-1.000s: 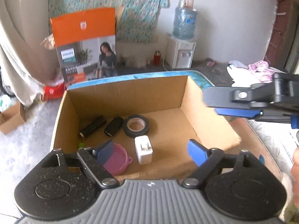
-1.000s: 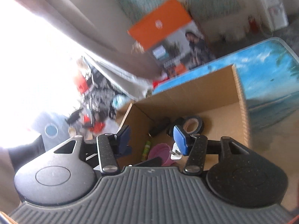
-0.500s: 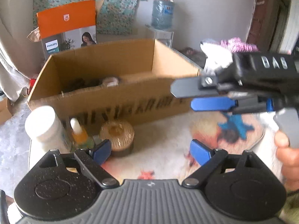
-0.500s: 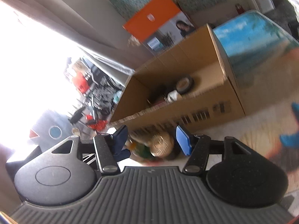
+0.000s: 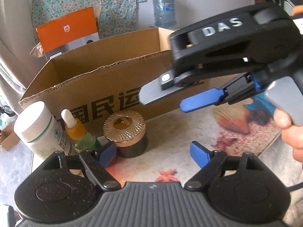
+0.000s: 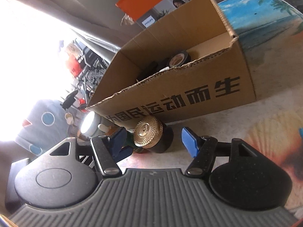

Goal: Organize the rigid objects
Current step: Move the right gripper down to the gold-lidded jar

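Two grippers, both spread and empty: left gripper (image 5: 153, 153) jaws just narrowing, right gripper (image 6: 153, 141) jaws just widening. Gold-lidded jar (image 6: 151, 135) stands just beyond them, against cardboard box (image 6: 189, 96); dropper bottle (image 5: 79, 130), white bottle (image 5: 39, 128) left.

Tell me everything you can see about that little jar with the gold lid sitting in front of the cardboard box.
The jar is short and round, with a dark, glossy body and a wide gold lid cut in a fine sunburst pattern around a small centre emblem. The lid is on and the jar stands upright on the printed mat, just in front of the cardboard box. A dropper bottle stands close on its left. Nothing grips it.
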`<state>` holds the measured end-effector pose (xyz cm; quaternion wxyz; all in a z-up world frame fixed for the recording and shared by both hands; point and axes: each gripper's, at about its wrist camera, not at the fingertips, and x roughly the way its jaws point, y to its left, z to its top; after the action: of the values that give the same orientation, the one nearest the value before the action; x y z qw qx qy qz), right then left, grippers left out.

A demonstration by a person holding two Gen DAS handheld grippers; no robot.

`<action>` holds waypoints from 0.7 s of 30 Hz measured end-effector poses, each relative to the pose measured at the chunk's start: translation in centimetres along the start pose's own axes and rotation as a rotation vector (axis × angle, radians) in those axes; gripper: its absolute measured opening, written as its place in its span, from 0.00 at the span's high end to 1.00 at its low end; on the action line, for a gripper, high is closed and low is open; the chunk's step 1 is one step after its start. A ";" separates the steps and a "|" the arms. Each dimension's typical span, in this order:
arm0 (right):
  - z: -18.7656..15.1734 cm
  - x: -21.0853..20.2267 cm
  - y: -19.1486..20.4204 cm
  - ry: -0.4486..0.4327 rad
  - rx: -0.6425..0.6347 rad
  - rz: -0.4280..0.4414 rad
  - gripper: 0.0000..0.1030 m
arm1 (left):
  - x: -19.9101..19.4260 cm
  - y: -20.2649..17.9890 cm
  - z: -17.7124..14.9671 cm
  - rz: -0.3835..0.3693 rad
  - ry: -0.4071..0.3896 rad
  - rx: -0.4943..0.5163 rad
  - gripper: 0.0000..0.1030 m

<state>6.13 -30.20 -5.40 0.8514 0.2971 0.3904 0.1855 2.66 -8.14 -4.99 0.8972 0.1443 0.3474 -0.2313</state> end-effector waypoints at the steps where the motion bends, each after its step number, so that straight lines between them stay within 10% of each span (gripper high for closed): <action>1: 0.2 0.3 0.0 0.007 -0.007 -0.002 0.37 | 0.2 0.0 0.0 0.005 0.001 0.000 0.17; 21: 2.1 7.5 1.0 0.183 -0.180 0.003 0.45 | 2.4 -0.3 -0.2 -0.019 0.013 0.002 0.17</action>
<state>12.39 -26.07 -7.77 0.8351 0.2018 0.4480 0.2474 3.93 -9.06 -6.81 0.8926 0.1435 0.3541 -0.2394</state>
